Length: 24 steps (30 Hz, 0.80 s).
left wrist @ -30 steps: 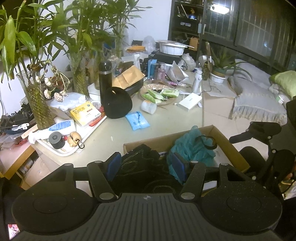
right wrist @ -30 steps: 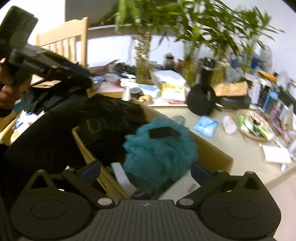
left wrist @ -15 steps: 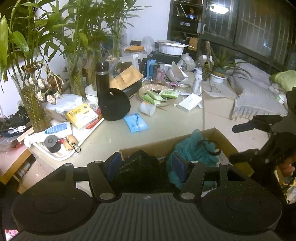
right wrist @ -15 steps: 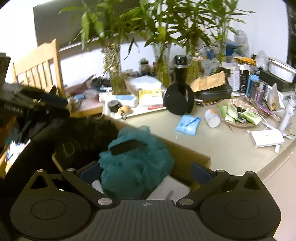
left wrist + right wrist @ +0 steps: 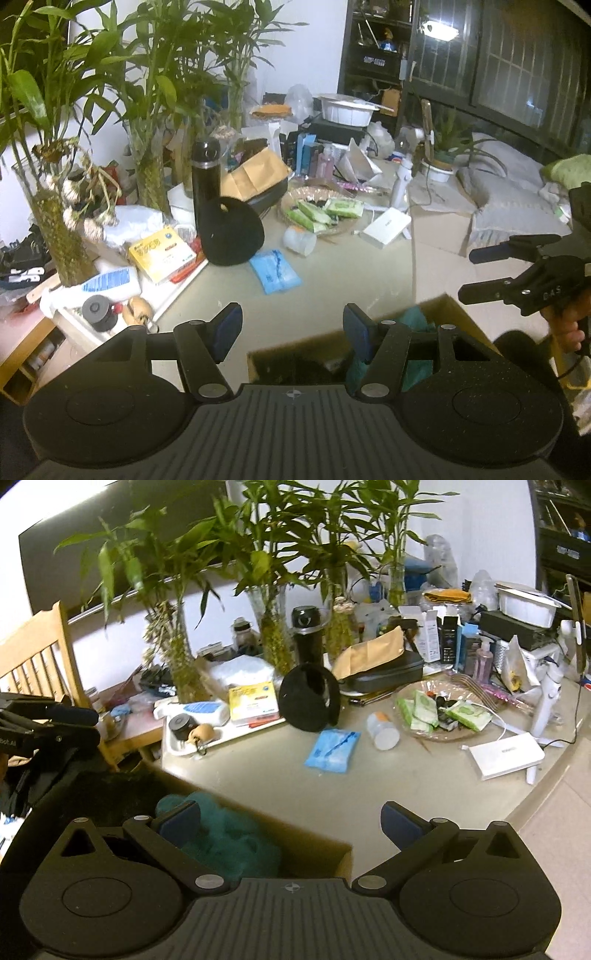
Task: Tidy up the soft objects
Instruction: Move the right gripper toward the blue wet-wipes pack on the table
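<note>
Both of your grippers are empty right now. Your left gripper (image 5: 291,330) is about half open with nothing between its blue pads, and your right gripper (image 5: 290,821) is wide open with nothing in it either. The cardboard box (image 5: 295,834) sits at the near edge of the counter (image 5: 332,280), right under both grippers. A fluffy teal puff (image 5: 225,840) and some black cloth (image 5: 291,363) are already inside the box. It looks like you are going for the next soft thing. The closest one is the round black pouch (image 5: 231,232), which leans against the tall black bottle (image 5: 205,184) in the middle of the counter. The blue tissue pack (image 5: 275,271) lies just beside it and looks squishy too. Pick one gripper for the job and keep the other one out of its way. Come down at the pouch from the open side, away from the bottle, so you do not knock the bottle over. Put one pad on each side of the pouch and squeeze gently, since soft things squash and slip. Lift it up before you carry it to the box, so it clears the box wall. Watch out for the small white cup (image 5: 300,239) lying on its side close by.
</note>
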Motion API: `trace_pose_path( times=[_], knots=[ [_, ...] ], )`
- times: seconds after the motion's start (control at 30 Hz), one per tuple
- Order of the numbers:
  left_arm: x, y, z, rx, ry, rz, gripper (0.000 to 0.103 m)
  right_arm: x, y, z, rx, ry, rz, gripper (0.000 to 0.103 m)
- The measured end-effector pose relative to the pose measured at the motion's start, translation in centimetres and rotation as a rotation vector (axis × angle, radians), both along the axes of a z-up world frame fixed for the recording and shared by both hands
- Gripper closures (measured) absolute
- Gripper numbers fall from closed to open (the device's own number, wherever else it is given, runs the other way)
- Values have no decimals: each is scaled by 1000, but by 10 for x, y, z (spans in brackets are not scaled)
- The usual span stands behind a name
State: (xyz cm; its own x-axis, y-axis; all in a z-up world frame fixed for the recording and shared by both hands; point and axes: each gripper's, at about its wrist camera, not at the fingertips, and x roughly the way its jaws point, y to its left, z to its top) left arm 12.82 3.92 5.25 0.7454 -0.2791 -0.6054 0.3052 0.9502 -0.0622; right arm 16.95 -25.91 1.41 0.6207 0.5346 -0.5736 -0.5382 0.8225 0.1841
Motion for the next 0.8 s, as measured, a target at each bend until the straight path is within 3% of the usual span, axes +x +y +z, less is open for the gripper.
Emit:
trace_pose_path(
  times=[0.23, 0.47, 0.8],
  knots=[
    [31, -7, 21, 28, -39, -40, 44, 34, 2, 18, 14, 24, 11, 0],
    [65, -4, 41, 20, -62, -14, 43, 60, 2, 36, -12, -22, 21, 0],
    [88, 6, 22, 30, -30, 20, 43, 85, -11, 3, -19, -17, -17, 0]
  ],
)
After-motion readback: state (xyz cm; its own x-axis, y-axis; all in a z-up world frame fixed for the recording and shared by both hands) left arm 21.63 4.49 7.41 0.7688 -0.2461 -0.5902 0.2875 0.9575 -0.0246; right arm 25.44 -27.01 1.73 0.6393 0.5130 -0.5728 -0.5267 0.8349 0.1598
